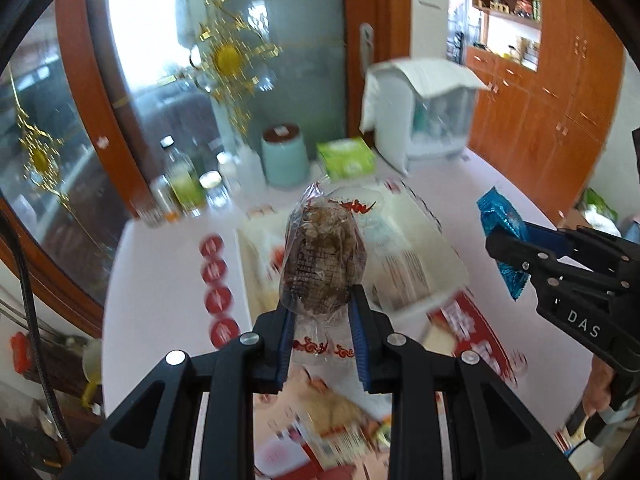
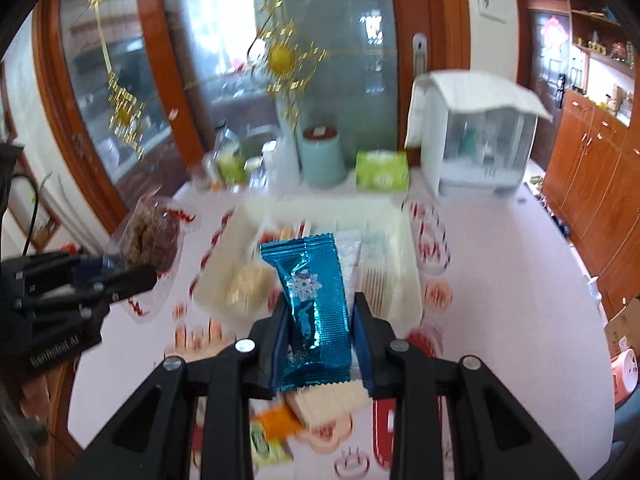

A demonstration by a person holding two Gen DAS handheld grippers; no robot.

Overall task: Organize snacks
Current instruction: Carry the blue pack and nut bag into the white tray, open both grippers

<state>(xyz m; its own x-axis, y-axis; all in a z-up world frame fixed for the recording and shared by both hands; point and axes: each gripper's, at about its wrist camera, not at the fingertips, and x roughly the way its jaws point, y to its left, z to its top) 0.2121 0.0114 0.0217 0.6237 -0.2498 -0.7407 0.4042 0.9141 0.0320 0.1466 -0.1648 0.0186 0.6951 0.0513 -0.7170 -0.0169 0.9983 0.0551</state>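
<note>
Left hand-held gripper pinches a clear-wrapped brown snack cake, right hand-held gripper a shiny blue foil packet — both held above the white rectangular tray, likely for sorting.

tissue box betw. canister & dish rack, tray in front

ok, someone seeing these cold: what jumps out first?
Each pair of tongs holds a snack aloft: the left tongs grip a clear-wrapped brown cake, the right tongs a shiny blue packet. Below them sits a white tray on the table.
</note>
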